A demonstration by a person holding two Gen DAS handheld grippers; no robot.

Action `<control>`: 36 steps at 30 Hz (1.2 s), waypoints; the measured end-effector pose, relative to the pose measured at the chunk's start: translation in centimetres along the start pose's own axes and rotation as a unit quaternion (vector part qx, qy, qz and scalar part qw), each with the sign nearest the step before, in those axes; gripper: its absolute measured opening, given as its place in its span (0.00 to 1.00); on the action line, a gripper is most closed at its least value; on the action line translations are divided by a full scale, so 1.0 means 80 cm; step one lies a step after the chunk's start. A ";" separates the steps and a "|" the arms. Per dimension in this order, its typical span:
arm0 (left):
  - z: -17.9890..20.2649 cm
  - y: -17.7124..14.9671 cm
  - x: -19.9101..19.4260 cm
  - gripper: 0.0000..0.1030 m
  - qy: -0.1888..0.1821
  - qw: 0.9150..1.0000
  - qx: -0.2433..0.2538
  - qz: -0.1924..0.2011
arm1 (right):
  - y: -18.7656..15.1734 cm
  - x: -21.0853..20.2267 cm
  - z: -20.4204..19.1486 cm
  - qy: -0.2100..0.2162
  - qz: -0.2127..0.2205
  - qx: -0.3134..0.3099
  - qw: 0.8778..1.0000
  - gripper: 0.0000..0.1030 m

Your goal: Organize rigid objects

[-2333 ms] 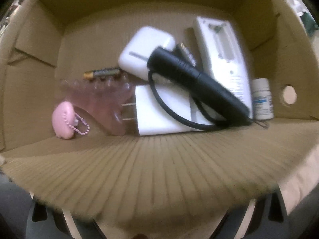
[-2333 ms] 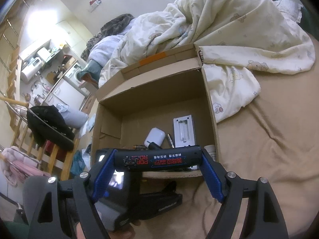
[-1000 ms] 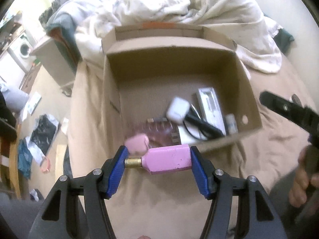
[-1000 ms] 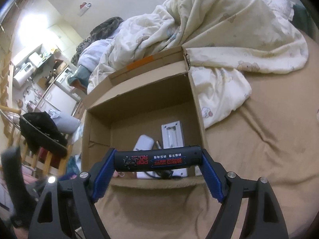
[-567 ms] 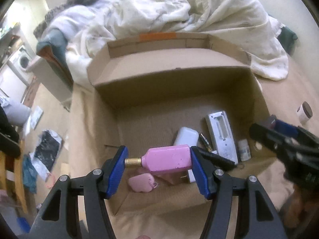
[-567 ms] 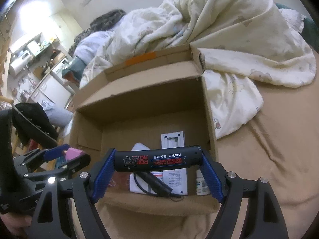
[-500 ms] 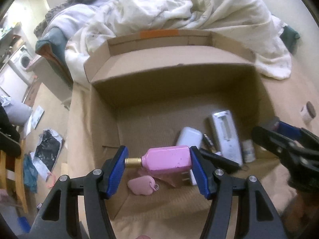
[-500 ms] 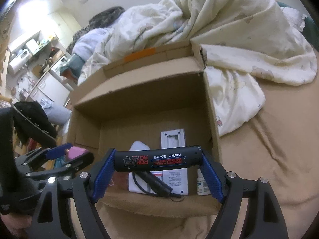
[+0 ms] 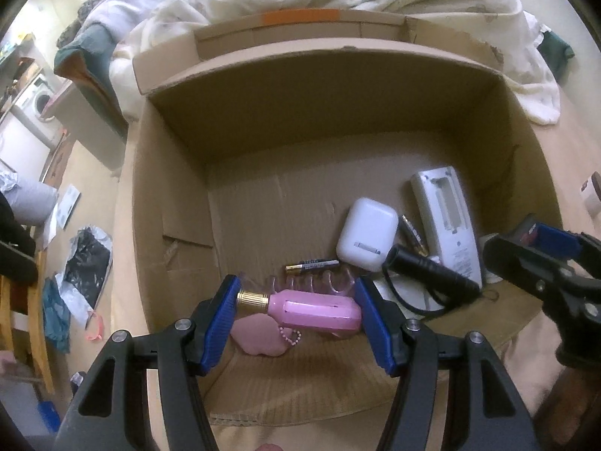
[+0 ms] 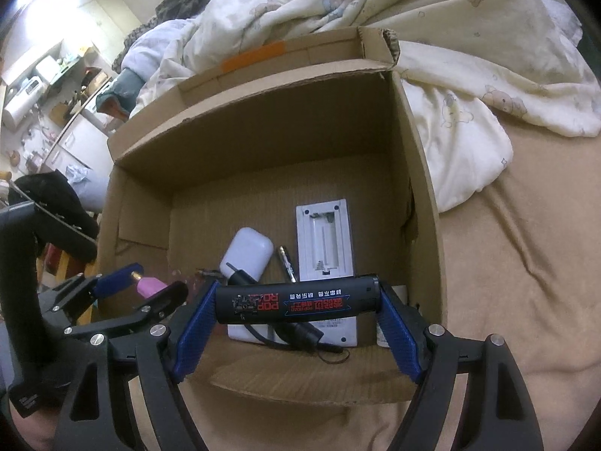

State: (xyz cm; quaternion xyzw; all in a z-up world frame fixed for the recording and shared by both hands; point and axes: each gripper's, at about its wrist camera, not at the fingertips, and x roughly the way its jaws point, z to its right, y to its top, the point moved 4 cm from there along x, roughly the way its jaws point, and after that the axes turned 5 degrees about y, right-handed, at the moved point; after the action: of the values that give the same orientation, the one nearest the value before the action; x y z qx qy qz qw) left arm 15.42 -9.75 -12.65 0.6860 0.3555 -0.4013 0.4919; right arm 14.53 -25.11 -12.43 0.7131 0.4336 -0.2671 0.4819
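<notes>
Change: both grippers have come down nearer the open brown cardboard box (image 9: 169, 195), now over its near edge.
Left gripper (image 9: 296, 310): half-spread, clamped endwise on a pink bottle with a gold neck (image 9: 315, 310).
Right gripper (image 10: 296, 302): wide apart, clamped endwise on a black printed cylinder (image 10: 296, 300).
Beyond the fingertips: white earbud case (image 9: 366, 235), white remote (image 9: 445, 221), black flashlight (image 9: 428, 272), AA battery (image 9: 311, 265) on the box floor.

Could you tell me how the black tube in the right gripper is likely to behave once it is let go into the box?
The black tube, clamped end to end in the right gripper, looks round and smooth, so it may roll. It appears rigid, showing no sag. The cardboard box walls and the flashlight below should probably stop it.
</notes>
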 end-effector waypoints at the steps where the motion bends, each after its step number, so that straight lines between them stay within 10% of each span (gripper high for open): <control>1: 0.000 -0.001 0.000 0.58 0.002 1.000 0.002 0.001 | 0.000 0.001 -0.001 -0.001 -0.001 -0.001 1.000 0.83; 12: -0.005 -0.006 0.002 0.60 0.016 1.000 0.004 0.006 | 0.005 -0.007 -0.007 0.012 0.018 -0.004 1.000 0.85; 14: -0.007 -0.006 -0.002 0.73 0.007 1.000 -0.003 0.009 | 0.008 -0.015 -0.007 0.009 0.037 -0.002 0.999 1.00; 18: -0.012 -0.003 -0.030 1.00 -0.022 0.999 -0.022 0.032 | 0.018 -0.041 -0.008 0.016 0.093 0.001 0.996 1.00; 36: -0.053 -0.039 -0.103 1.00 -0.038 0.996 -0.066 0.051 | 0.000 -0.084 -0.025 0.014 0.130 -0.016 0.991 1.00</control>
State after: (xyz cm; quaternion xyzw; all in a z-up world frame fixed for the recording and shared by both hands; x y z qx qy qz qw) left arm 9.99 -5.59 -5.60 0.6538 0.3265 -0.3772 0.5689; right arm 11.25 -25.73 -6.27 0.7595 0.3477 -0.1852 0.5177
